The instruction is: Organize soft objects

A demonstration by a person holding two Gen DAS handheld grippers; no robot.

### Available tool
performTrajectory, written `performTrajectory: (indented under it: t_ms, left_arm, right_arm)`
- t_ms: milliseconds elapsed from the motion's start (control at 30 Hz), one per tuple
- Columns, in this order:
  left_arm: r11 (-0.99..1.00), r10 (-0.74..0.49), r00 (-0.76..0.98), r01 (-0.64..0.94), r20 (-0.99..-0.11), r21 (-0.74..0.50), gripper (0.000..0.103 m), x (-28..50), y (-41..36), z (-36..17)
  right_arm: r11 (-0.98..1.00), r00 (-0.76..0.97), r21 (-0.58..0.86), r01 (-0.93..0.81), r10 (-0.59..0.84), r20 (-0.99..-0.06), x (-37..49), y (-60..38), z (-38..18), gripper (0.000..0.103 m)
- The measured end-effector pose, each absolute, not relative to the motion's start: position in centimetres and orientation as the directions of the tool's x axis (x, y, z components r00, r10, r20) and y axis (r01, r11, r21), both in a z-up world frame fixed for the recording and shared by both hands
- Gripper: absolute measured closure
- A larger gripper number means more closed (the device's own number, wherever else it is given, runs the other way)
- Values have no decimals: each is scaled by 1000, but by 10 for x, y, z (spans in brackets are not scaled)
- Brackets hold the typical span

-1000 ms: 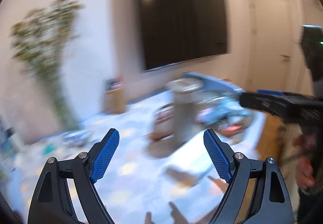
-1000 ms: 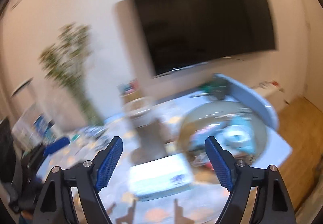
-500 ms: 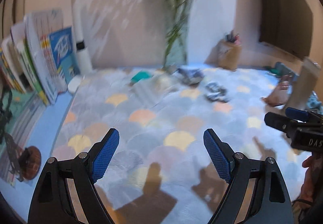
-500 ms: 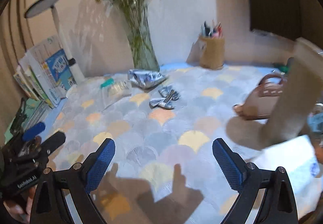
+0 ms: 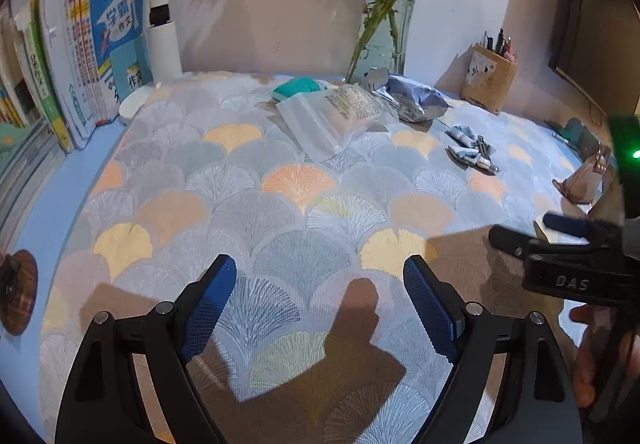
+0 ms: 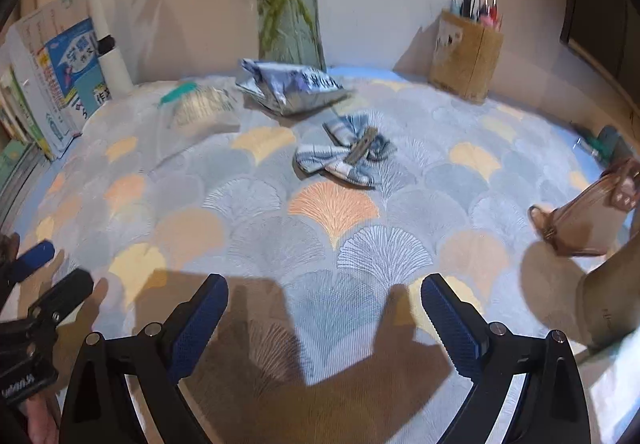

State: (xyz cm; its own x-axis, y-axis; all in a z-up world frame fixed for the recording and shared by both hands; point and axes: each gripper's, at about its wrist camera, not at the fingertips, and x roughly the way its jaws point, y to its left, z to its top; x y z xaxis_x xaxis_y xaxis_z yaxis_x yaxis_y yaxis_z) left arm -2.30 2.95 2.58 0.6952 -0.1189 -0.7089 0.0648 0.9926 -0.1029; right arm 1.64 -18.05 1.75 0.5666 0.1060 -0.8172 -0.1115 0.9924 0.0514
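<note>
On the fan-patterned tablecloth [image 5: 296,179] lie a clear plastic bag of white stuff [image 5: 336,111] [image 6: 204,107], a crumpled blue-silver foil bag [image 5: 412,99] [image 6: 292,87], a blue-striped fabric bow with a clip [image 5: 470,151] [image 6: 346,155], a teal item [image 5: 298,87] and a brown pouch [image 5: 584,179] [image 6: 588,219]. My left gripper [image 5: 320,284] hangs open over bare cloth, well short of them. My right gripper [image 6: 324,304] is open too, nothing between its pads, with the bow ahead of it. Each gripper shows at the edge of the other's view.
Books [image 5: 80,43] lean at the left beside a white lamp post [image 5: 162,39]. A glass vase of green stems [image 6: 288,3] and a cardboard pen holder [image 6: 466,59] stand along the back wall. A beige upright object [image 6: 608,308] rises at the right.
Both views swung from the dark wall screen down and left onto the patterned cloth, then drew closer to it. The right jaws stand a little wider than at first.
</note>
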Motion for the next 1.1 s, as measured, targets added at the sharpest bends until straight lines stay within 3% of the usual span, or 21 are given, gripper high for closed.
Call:
performTrajectory:
  t_ms: [133, 333, 400, 1100]
  left_arm:
    - [990, -130, 684, 54, -718, -127, 18, -20, 35, 23]
    - [991, -129, 669, 63, -732, -117, 18, -18, 31, 21]
    - [992, -121, 663, 65, -739, -104, 18, -17, 29, 20]
    - [996, -86, 644, 84, -760, -42, 18, -14, 22, 17]
  right_arm:
    - [994, 514, 39, -99, 85, -853, 23, -181, 5, 0]
    - [973, 505, 53, -226, 163, -848, 23, -187, 2, 0]
    - [975, 551, 56, -217, 169, -817, 16, -189, 0, 0]
    - [975, 546, 47, -218, 162, -822, 15, -185, 1, 0]
